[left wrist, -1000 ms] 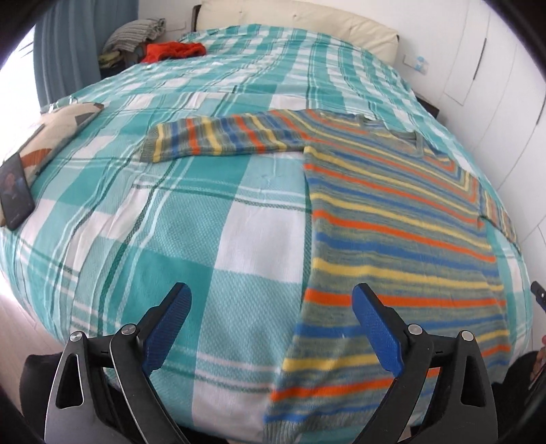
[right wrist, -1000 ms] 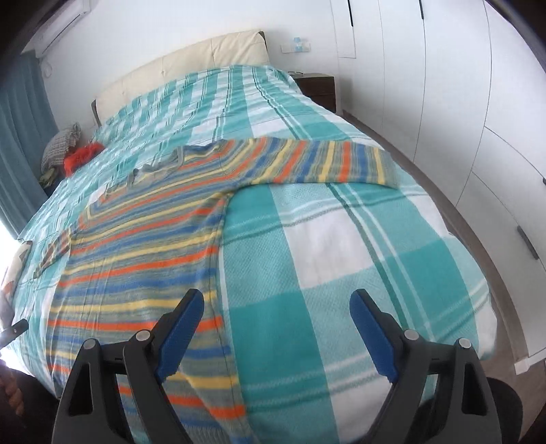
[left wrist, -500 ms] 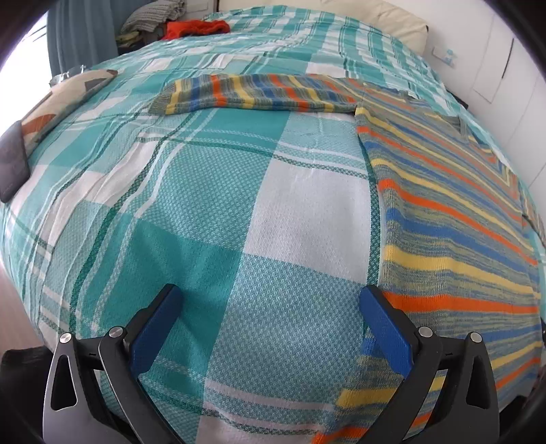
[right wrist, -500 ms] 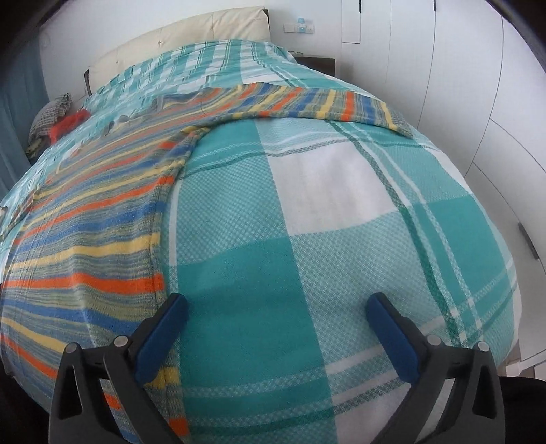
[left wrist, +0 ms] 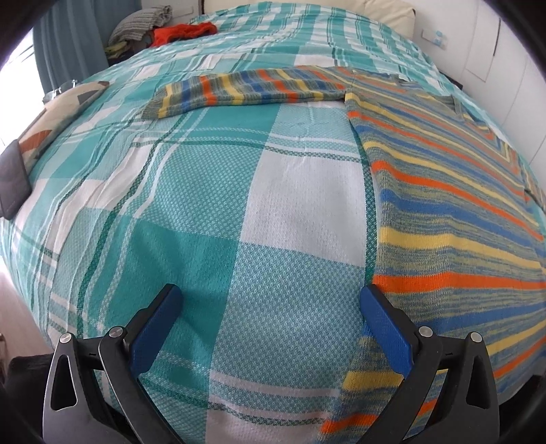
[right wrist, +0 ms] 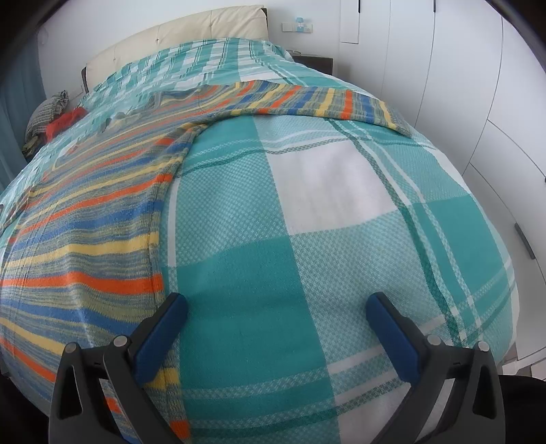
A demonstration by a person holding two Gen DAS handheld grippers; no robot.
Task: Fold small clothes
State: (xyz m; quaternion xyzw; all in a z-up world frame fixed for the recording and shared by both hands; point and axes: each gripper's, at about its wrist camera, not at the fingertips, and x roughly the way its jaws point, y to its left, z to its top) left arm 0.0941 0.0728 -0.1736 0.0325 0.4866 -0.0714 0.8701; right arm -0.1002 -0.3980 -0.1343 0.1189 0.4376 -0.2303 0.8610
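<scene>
A striped sweater (left wrist: 443, 191) in orange, blue, yellow and grey lies flat on the bed, both sleeves spread out sideways. In the left wrist view its body fills the right side and one sleeve (left wrist: 245, 90) runs left. In the right wrist view the sweater (right wrist: 85, 225) fills the left side and the other sleeve (right wrist: 324, 100) runs right. My left gripper (left wrist: 269, 300) is open, low over the bedspread, its right finger at the sweater's side edge. My right gripper (right wrist: 276, 307) is open, its left finger at the opposite side edge.
The bed has a teal and white checked bedspread (left wrist: 204, 191). A patterned cushion (left wrist: 58, 112) and a dark flat object (left wrist: 12, 181) lie at its left edge. Red and grey clothes (left wrist: 181, 30) are piled near the headboard. White wardrobe doors (right wrist: 477, 102) stand right of the bed.
Both grippers have come down and forward toward the bed, closer to the sweater's lower side edges. Both stay open. The sweater has not moved.
</scene>
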